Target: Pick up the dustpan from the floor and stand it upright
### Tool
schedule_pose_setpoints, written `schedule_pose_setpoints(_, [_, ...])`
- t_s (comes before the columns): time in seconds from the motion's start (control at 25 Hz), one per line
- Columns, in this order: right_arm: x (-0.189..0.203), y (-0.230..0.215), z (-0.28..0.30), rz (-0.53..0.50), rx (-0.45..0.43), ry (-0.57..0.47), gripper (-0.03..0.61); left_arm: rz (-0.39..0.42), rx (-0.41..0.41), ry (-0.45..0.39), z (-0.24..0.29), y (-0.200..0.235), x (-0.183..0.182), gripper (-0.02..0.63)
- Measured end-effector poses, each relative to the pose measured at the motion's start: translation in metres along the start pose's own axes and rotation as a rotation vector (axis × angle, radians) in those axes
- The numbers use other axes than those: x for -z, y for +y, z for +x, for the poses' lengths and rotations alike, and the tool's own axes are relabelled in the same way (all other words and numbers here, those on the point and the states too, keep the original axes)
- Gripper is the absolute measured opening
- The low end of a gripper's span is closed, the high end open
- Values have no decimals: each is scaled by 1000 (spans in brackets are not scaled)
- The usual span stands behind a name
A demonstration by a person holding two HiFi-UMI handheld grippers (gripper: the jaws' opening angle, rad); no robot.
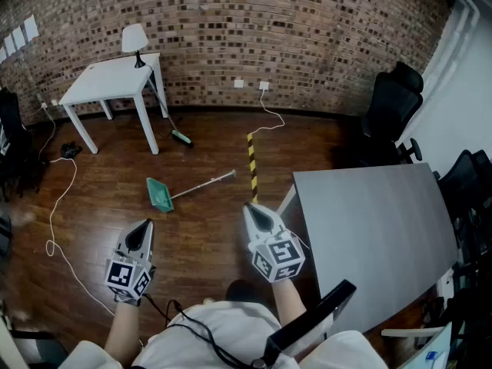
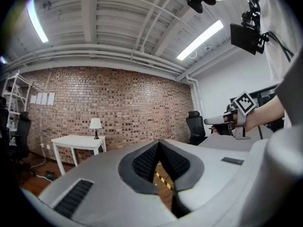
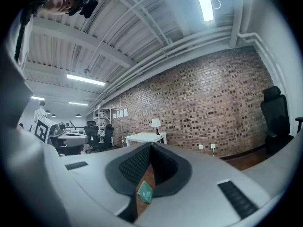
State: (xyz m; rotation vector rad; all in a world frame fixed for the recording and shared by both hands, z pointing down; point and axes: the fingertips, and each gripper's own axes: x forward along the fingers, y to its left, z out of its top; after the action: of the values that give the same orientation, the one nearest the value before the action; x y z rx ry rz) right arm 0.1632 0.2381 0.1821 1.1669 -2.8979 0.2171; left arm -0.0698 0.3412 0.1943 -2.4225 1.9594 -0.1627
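One green dustpan (image 1: 160, 194) is lying flat on the wood floor (image 1: 207, 237), out ahead of both grippers. Its pan end is at the left and its long handle (image 1: 204, 184) runs up-right toward the one striped tape strip (image 1: 252, 164). One broom (image 1: 171, 118) leans on the one white table (image 1: 108, 79). The left gripper (image 1: 146, 224) and right gripper (image 1: 250, 209) both have their jaws closed on nothing.

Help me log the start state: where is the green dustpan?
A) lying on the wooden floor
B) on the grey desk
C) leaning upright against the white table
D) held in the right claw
A: the dustpan lies flat on the floor, handle stretched out, ahead of the shut, empty left claw and right claw.
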Motion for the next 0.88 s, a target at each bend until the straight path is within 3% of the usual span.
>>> schedule_pose_setpoints(0.2, [6, -2, 18, -1, -7, 12, -16, -4, -9, 16, 9, 15, 7, 3])
schedule_pose_setpoints(0.4, [13, -31, 55, 13, 0, 13, -15, 4, -6, 49, 51, 32, 20, 3])
schedule_pose_setpoints(0.64, [9, -102, 126, 15, 13, -13, -15, 43, -10, 44, 148, 59, 19, 3])
schedule_pose_setpoints(0.88, [-27, -186, 206, 10, 4, -45, -15, 61, -54, 27, 258, 94, -5, 3])
